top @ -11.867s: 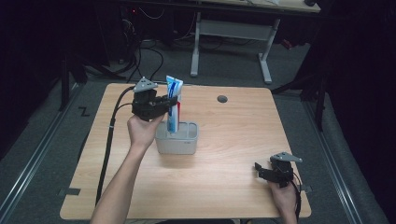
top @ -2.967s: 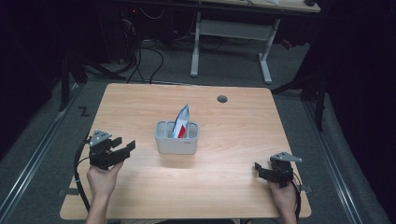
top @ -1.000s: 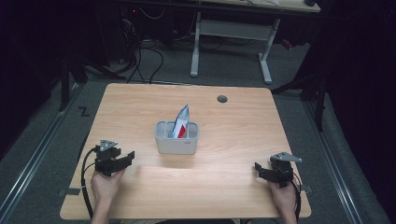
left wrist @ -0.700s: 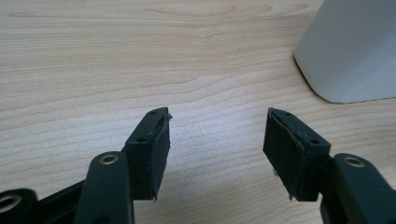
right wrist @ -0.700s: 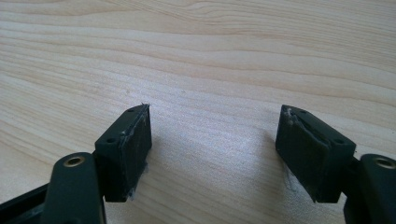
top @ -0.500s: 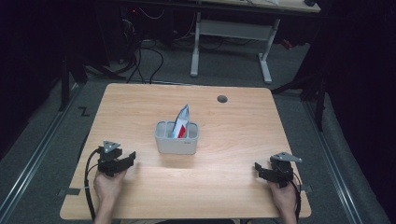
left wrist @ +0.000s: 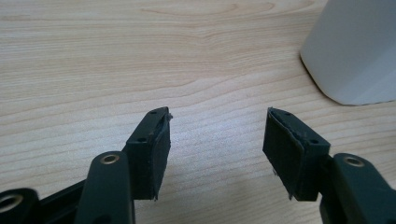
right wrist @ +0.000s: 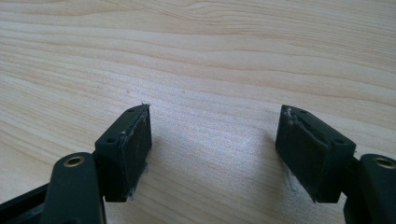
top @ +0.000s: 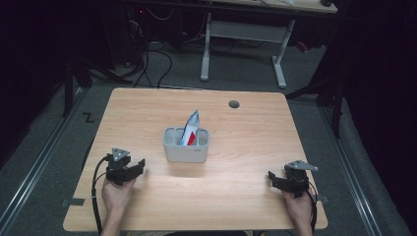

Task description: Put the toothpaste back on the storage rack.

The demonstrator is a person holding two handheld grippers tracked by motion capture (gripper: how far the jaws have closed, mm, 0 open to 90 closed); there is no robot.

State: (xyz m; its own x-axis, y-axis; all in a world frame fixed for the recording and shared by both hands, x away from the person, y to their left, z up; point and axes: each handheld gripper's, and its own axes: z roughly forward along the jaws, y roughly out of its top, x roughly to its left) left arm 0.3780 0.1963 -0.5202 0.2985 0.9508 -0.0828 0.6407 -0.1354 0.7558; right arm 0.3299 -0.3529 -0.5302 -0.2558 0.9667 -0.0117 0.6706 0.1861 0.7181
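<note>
I've got both grippers resting low at the near edge of the wooden table (top: 246,132), one at each corner. My left gripper (top: 134,167) sits at the near left with its jaws spread and nothing between them; in the left gripper view there's just bare wood grain in the gap, and the pale wall of the white bin (left wrist: 355,51) shows off at the upper right, near but apart from the jaw tips. My right gripper (top: 275,179) is at the near right, well apart from everything, jaws spread too, with plain tabletop between the pads (right wrist: 135,149) in its own view. In the high view the white bin (top: 186,146) stands at the middle of the table, between the two grippers and farther back, and a blue, white and red packet (top: 191,129) stands upright in it, its top poking above the rim and leaning slightly right.
</note>
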